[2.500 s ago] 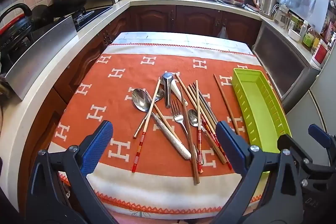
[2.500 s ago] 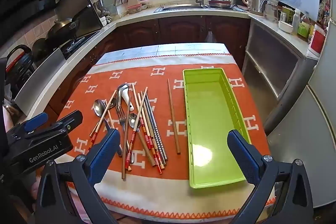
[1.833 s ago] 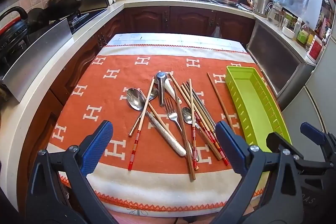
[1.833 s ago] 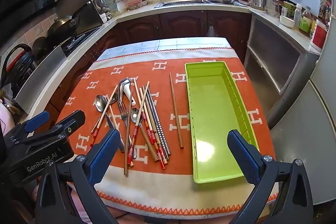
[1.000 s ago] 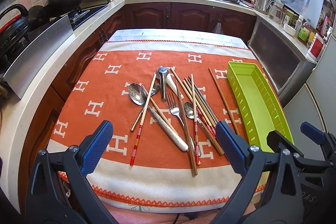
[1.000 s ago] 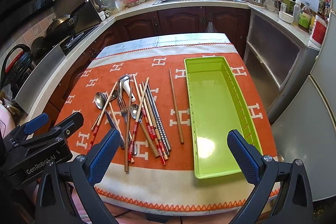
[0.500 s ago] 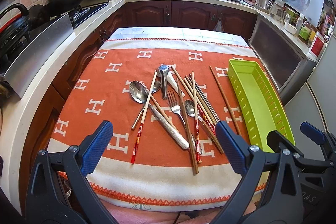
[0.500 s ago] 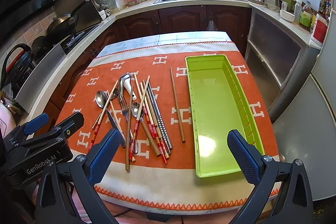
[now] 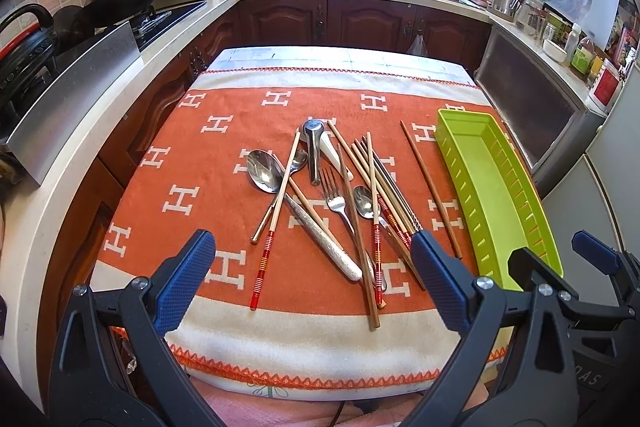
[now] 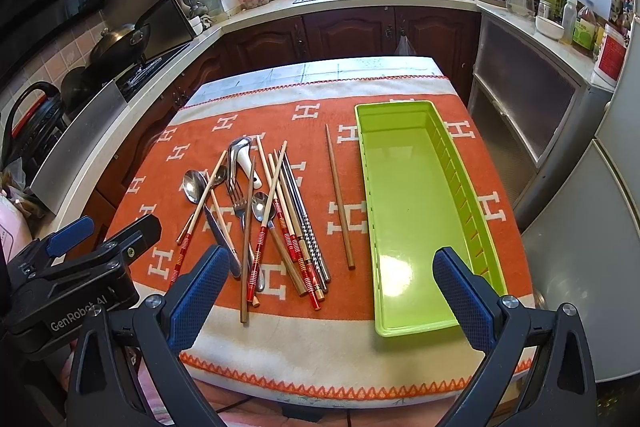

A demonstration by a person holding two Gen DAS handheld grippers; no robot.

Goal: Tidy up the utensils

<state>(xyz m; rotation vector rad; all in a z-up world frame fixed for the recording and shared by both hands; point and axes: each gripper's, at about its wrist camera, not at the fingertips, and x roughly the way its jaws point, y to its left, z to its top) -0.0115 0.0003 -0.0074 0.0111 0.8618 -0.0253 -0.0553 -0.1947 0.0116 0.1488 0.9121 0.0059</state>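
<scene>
Heads up before you dive in: both of your hand-held grippers are spread wide and holding nothing, the left hand-held gripper (image 9: pixel 312 279) hanging over the near edge of the bench and the right hand-held gripper (image 10: pixel 326 289) doing the same at the near end of the long lime-green plastic tray (image 10: pixel 416 330). That tray looks empty, so I'd say nothing's sorted yet.

The trouble is the tangled heap of metal spoons, a fork and assorted chopsticks (image 9: pixel 340 203), sitting at roughly 12 o'clock from your left hand-held gripper on the orange blanket with white H letters (image 9: pixel 188 195). Everything crosses everything. Grab the red-banded bamboo chopstick (image 9: pixel 276 219) lying over the big steel spoon (image 9: pixel 262 177) and you'll likely drag the spoon along or flick something off the near edge.

The soft blanket is another snag: thin sticks sink into it, so the jaws may pinch fabric instead.

Safest first pick, in my opinion, is the lone plain wooden chopstick (image 10: pixel 339 197) lying apart from the heap, between it and the tray, at about 12 o'clock from your right hand-held gripper. Grip it off-centre and it'll probably tilt and miss the tray.
</scene>
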